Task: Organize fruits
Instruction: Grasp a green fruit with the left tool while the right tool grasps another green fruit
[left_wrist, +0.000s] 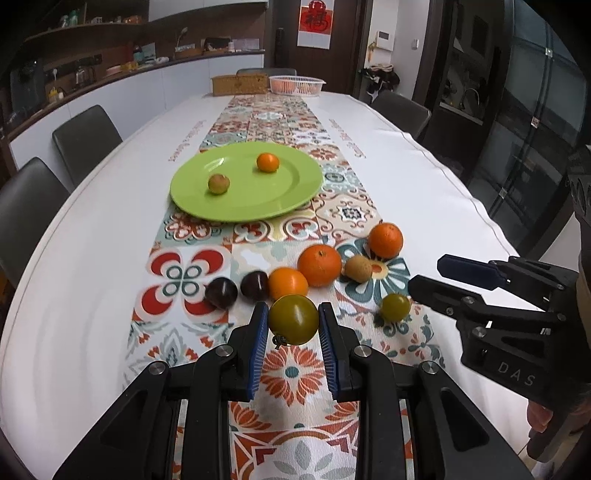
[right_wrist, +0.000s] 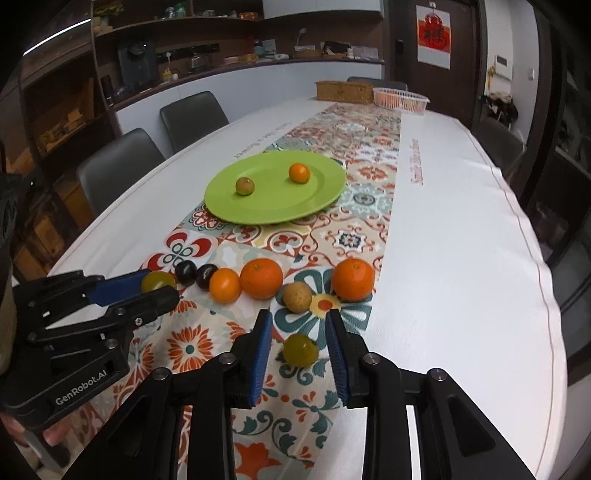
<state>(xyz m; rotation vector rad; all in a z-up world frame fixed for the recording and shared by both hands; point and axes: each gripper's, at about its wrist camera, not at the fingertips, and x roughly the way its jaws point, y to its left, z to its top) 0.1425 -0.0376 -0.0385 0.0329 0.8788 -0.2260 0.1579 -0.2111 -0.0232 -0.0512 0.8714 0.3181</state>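
two fruits already sit on the green plate (left_wrist: 295, 201) at the far middle of the table: a small orange (left_wrist: 267, 162) and a pale greenish one (left_wrist: 218, 184). the rest lie in a loose row on the near runner (left_wrist: 291, 373), apparently waiting their turn. the left gripper (left_wrist: 293, 319) is clamped on an olive-green tomato (left_wrist: 293, 319), its pads touching both sides, likely for carrying to the plate. the right gripper (right_wrist: 300, 349) has its fingers apart, straddling a second green tomato (right_wrist: 300, 350) without touching it, probably ready to close
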